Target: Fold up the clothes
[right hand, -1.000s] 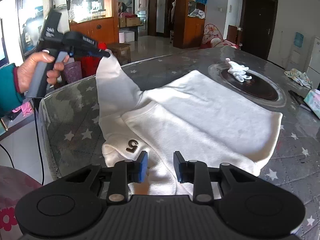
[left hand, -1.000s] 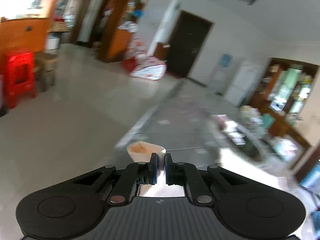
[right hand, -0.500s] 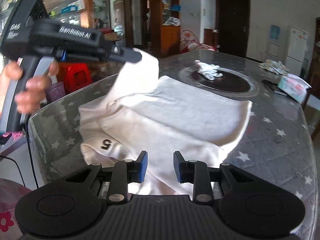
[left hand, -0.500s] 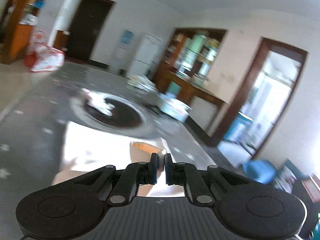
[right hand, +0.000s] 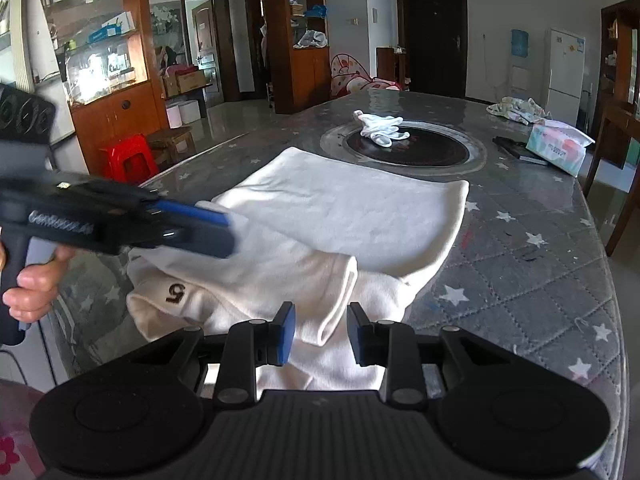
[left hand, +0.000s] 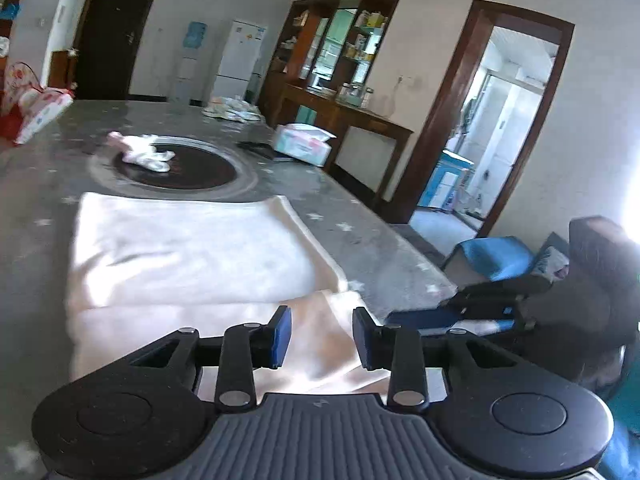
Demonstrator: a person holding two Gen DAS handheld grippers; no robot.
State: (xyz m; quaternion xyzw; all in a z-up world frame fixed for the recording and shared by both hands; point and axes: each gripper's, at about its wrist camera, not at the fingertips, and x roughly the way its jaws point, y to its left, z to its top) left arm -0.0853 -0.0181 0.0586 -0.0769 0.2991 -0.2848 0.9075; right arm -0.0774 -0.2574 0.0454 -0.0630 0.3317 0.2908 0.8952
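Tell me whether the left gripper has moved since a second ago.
Yes. In the right wrist view, the left gripper came down from above the table edge and swung right over the white garment, now open with the sleeve released.

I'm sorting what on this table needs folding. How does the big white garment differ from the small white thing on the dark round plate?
The white garment is large and spread over the table, with a sleeve folded across it; the white glove is small and lies crumpled on the dark round plate. The garment bears a dark "5"; the glove shows no mark. The garment lies nearest the grippers, the glove beyond it. Both are white fabric.
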